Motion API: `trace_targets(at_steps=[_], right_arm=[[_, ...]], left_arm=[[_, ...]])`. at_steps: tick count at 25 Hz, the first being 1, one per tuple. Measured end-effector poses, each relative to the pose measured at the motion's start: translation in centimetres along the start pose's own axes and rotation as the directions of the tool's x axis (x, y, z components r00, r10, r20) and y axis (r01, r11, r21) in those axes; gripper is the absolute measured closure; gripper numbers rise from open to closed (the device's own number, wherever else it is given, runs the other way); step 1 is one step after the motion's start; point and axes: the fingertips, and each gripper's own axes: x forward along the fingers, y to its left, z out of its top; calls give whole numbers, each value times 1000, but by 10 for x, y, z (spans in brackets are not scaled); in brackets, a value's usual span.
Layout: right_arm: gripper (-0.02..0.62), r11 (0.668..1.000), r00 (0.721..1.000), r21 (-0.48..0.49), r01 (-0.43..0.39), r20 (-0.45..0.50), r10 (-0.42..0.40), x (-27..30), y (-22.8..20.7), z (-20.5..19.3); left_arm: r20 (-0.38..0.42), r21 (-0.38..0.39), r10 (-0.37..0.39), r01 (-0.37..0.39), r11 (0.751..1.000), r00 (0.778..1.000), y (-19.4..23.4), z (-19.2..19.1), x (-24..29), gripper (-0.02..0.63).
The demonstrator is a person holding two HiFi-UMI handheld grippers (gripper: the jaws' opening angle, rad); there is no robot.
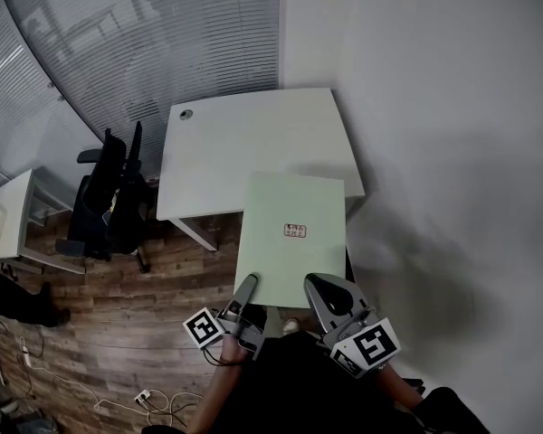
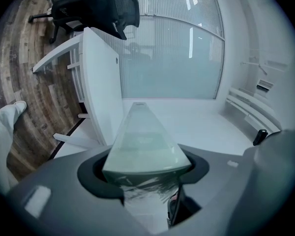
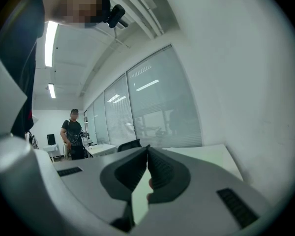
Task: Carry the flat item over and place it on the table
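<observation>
**Nearly at the bench [image 1: 244,143]: flat panel [image 1: 294,233] aloft**

Fingers of the left gripper [image 1: 244,287] and the right gripper [image 1: 319,286] were both clamped on the pale green panel's near edge. It was held in the air, its far end overlapping the bench's near right corner.

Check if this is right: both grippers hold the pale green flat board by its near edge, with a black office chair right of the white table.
No: the head view shows the black office chair left of the white table. The left gripper and right gripper hold the pale green flat board by its near edge.
</observation>
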Motion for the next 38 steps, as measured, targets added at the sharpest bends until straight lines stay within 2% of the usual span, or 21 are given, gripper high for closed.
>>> trace_targets(at_steps=[3,7,16,27,38], right_arm=[[594,1000,1000,-7,-9,18,10,16,-3,5],[594,1000,999,-22,-7,-39,6,46,-14,13],[594,999,996,-11,-37,-78,36,116,-41,19],[594,1000,994,1,-13,-112,13,165,-67,18],[594,1000,992,-9,-28,-120,27,228,-64,25]], left_arm=[[-1,-3,6,-6,1000,1000,1,14,9,321],[12,-14,17,-17,1000,1000,-3,43,28,321],[40,-18,47,-47,999,998,13,102,69,321],[23,-18,73,-72,997,997,42,140,99,321],[-7,5,126,-126,992,992,87,192,135,321]])
